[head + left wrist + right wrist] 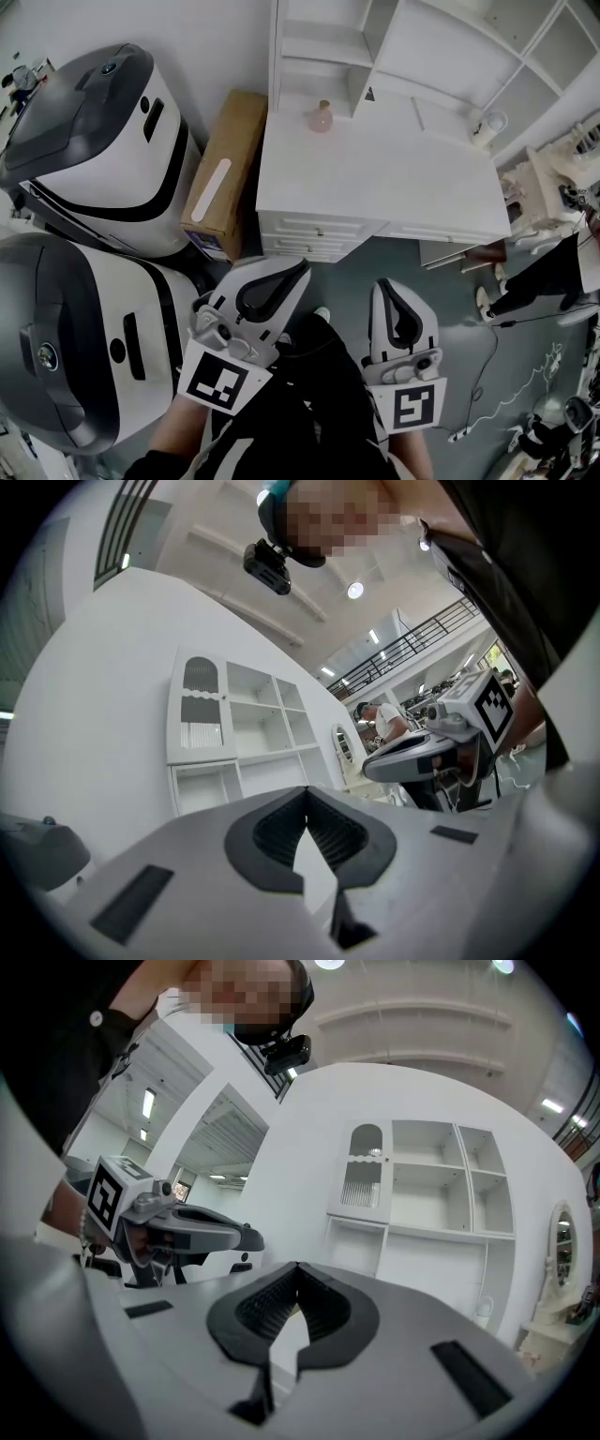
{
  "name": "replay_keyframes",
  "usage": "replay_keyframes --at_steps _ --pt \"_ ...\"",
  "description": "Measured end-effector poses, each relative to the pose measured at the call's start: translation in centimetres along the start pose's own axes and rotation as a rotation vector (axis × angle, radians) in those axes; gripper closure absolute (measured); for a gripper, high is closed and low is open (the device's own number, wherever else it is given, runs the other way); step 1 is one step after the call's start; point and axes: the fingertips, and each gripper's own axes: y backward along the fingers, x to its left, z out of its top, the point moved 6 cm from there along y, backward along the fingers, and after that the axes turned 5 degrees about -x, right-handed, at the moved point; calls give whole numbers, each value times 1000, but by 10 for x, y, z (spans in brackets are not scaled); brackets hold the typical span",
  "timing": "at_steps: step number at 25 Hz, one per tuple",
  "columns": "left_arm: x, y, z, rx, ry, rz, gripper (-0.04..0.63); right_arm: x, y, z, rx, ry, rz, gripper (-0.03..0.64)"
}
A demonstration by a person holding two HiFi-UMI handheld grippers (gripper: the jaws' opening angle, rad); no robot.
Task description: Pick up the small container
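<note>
A small pink container (pixel 322 117) stands at the back of the white desk top (pixel 394 178), close under the shelf unit (pixel 412 56). Both grippers hang low in front of the desk, well short of the container. My left gripper (pixel 300 267) is shut with nothing between its jaws, which meet at their tips in the left gripper view (pixel 307 797). My right gripper (pixel 385 285) is likewise shut and empty, seen close up in the right gripper view (pixel 297 1269). The container does not show in either gripper view; only the shelf unit (pixel 239 728) (pixel 427 1194) does.
Two big white-and-grey machines (pixel 94 150) (pixel 75 347) fill the left. A cardboard box (pixel 225 173) leans between them and the desk. At the right are a small white vanity (pixel 548 192), a person's leg (pixel 539 277) and a white cable (pixel 497 398) on the floor.
</note>
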Motion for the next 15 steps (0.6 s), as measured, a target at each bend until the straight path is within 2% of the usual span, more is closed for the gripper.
replay_keyframes --at_steps 15 --pt "27 -26 -25 25 16 84 594 -23 -53 -22 -6 -2 88 615"
